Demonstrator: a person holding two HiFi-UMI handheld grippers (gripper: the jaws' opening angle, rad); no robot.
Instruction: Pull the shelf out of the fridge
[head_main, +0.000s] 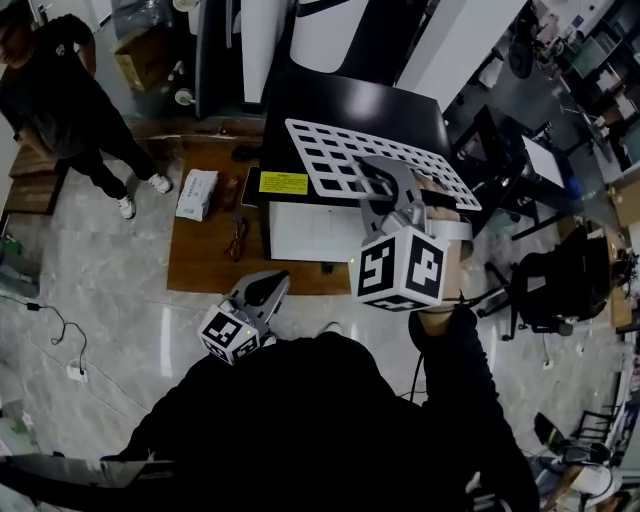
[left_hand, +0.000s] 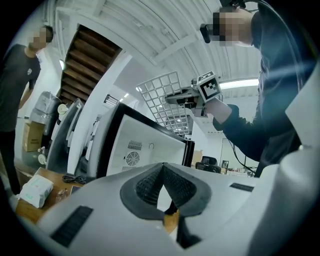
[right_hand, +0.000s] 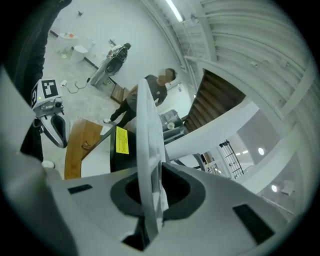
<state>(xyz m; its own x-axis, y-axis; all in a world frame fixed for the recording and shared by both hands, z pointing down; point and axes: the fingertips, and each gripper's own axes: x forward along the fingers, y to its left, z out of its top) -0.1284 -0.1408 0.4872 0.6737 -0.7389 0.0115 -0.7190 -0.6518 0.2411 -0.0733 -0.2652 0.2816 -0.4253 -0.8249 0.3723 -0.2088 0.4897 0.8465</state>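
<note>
The right claw (head_main: 392, 190) is pinching the white grid shelf (head_main: 335, 160) at its lower right edge, in the middle of the head view. In the right gripper view the shelf (right_hand: 148, 150) is standing edge-on between the two pads of this claw (right_hand: 151, 197), which are pressing on it from both sides. The shelf is lying outside the fridge (head_main: 350, 105) and is showing in front of its black top. The rest of the grid is reaching toward the upper left, away from the claw. The left claw (head_main: 272, 288) is pressed together with nothing in it, at the lower left of the fridge, well apart from the shelf. A person (head_main: 60, 90) is standing in the upper left corner.
</note>
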